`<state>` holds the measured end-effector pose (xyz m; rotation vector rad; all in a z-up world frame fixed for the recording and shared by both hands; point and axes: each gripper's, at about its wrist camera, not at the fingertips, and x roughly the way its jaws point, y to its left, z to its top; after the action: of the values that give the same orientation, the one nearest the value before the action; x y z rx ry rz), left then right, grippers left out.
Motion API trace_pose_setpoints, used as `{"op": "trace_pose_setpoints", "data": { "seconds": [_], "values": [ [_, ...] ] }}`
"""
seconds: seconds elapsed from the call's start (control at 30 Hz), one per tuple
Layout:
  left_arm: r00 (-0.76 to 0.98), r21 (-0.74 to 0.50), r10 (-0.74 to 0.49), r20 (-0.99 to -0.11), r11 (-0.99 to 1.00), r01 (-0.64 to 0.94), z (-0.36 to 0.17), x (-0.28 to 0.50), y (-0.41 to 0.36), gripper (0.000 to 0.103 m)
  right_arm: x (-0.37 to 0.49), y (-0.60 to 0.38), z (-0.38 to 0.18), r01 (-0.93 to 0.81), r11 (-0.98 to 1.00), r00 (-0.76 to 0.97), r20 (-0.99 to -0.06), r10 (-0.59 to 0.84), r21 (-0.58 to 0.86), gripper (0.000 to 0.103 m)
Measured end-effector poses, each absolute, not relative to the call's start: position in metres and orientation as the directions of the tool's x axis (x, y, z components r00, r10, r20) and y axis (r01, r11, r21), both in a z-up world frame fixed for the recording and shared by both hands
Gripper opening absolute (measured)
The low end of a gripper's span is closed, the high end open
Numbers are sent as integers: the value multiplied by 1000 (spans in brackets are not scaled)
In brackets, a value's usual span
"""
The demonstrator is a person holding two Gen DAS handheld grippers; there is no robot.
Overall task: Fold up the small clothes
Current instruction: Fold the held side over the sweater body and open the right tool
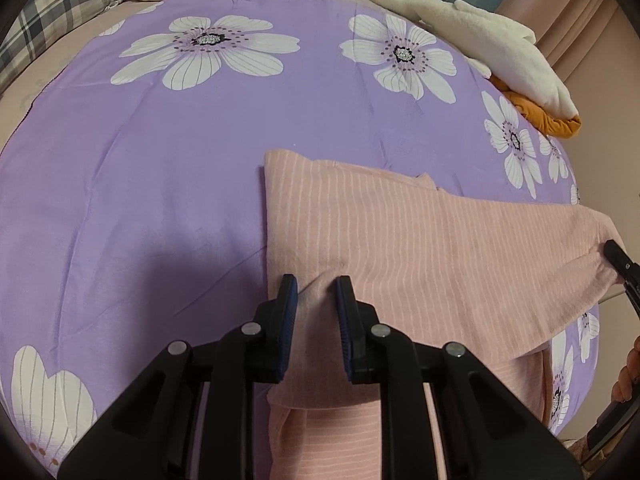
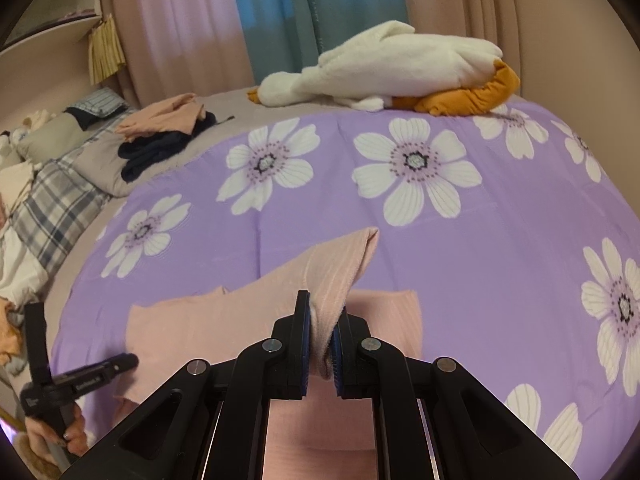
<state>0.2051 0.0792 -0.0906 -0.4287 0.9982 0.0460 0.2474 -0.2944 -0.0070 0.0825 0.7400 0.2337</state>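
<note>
- Your left gripper sits nearest the lens, fingers apart w/ a ridge of pink cloth between them; looks like it's pressing down on the garment, not pinching it
- Pink striped garment lies on the purple flowered bedspread, left half flat, one layer already doubled over near its bottom edge
- Your right gripper is clamped on the garment's right-hand corner, which is lifted clear of the bed, cloth bunched between the pads
- Step in hand, by my read: mid-fold, you're carrying the right side across while the left pins the body
- Next move calls for swinging that corner over to the left edge, keeping the left down so the base layer doesn't drag, then laying it flat before letting go
- Watch the lifted flap: it's soft & may sag or twist
- Writing: small white text on the left gripper's handle in the right cam, too blurred to read; no brand or label visible on the garment
- Pile of other clothes & white plush toy lie well apart at the far side
</note>
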Motion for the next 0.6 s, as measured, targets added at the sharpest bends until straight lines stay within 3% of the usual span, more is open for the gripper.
{"op": "trace_pose_setpoints", "data": {
  "seconds": [0.6],
  "values": [
    [522, -330, -158, -838, 909, -254, -98, 212, 78, 20, 258, -311, -41, -133, 979, 661, -722, 206, 157, 10]
  ]
}}
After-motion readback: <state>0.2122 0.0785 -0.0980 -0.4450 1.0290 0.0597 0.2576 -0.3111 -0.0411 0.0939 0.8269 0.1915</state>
